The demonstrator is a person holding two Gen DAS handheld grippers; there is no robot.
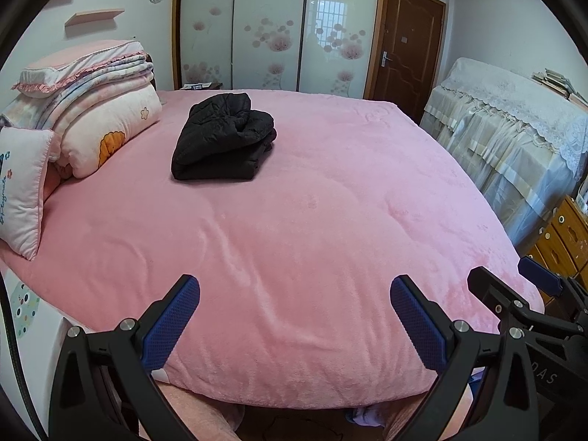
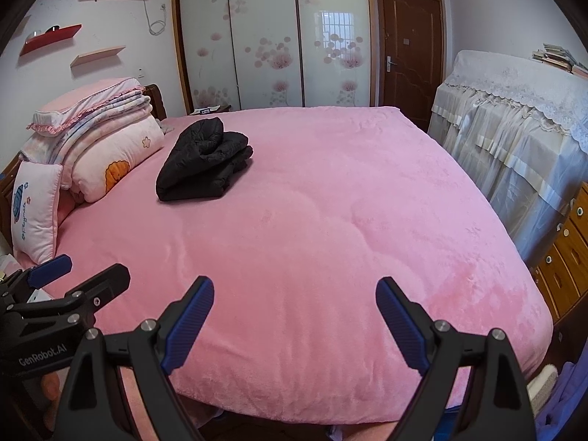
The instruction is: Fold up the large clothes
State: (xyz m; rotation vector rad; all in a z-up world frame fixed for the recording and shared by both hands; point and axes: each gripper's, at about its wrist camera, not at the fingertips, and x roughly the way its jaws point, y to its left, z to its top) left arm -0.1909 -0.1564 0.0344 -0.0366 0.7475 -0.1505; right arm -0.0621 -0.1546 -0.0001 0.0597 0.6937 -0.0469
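We hold both grippers above the near edge of the bed (image 1: 312,239), each pointing down toward the pink blanket. The left gripper (image 1: 294,294) has its jaws wide apart with nothing between them. The right gripper (image 2: 294,294) likewise has its jaws wide apart and empty. In the left wrist view the right gripper appears at the lower right; in the right wrist view the left gripper appears at the lower left, so we have the two side by side. The black garment (image 1: 224,137) lies folded into a compact bundle on the far left part of the bed, well apart from both grippers, just beside the stack of folded bedding (image 1: 95,110) at the headboard end.
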